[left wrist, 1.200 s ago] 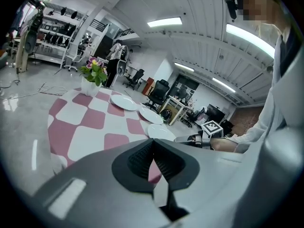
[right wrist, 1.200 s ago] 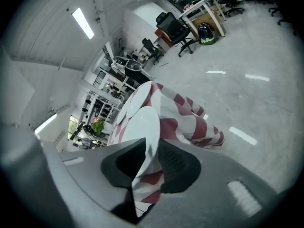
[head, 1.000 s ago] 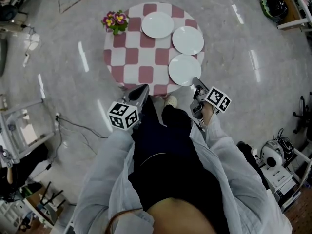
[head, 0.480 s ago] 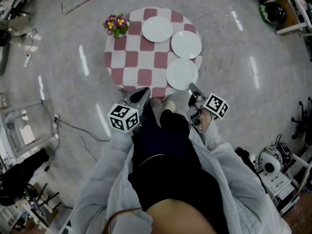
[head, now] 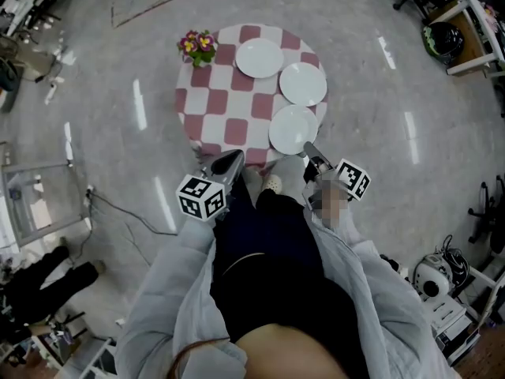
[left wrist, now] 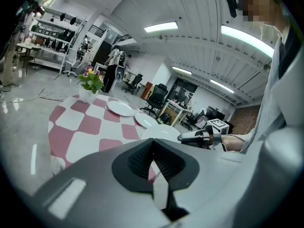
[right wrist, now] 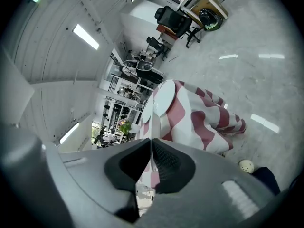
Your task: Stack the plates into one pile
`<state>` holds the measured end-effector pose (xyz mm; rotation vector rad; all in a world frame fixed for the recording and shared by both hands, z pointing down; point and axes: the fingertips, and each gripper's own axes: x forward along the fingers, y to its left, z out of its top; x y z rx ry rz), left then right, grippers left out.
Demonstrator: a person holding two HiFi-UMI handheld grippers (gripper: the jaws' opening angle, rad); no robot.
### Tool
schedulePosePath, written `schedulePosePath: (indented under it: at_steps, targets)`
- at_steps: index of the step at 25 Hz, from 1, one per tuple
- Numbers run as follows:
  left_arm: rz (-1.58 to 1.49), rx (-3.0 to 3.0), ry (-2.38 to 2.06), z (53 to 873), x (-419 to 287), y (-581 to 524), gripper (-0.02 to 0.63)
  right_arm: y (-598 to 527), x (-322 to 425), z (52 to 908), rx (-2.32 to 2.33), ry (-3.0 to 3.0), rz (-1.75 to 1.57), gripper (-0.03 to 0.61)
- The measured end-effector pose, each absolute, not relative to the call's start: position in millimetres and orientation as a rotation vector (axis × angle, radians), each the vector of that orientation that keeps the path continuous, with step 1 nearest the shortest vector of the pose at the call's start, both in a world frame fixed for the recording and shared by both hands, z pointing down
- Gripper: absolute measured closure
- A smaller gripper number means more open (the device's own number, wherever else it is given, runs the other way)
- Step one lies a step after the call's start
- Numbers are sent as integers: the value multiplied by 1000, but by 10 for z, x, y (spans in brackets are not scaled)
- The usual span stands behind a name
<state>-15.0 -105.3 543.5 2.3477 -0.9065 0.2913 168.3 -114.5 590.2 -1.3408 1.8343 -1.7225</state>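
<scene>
Three white plates lie apart along the right side of a round table [head: 213, 105] with a pink-and-white checked cloth: a far plate [head: 259, 58], a middle plate [head: 303, 84] and a near plate [head: 293, 129]. My right gripper [head: 309, 148] hovers just off the table's near edge, beside the near plate's rim, shut with nothing between its pads. In its own view the right gripper [right wrist: 151, 144] points at the table, with a plate [right wrist: 164, 99] beyond it. My left gripper [head: 234, 158] is at the table's near edge, also shut and empty. The left gripper view shows the near plate [left wrist: 159, 132].
A pot of pink and yellow flowers [head: 199, 44] stands at the table's far left. The person's legs and a pale shoe [head: 272, 183] are close to the hanging cloth. A cable [head: 126, 204] runs over the grey floor at left. Chairs and benches stand further off.
The head view has drifted, so the table sits a little lower in the picture. The right gripper has risen slightly and stays beside the near plate. The left gripper and the plates have not moved.
</scene>
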Motion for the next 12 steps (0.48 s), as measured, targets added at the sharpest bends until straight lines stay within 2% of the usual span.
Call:
schedulePosePath:
  at_steps: [12]
  targets:
    - [241,2340,-984,5307,-338,-1113,603,-1769,1612,5478,-1152,1655,-1693,554]
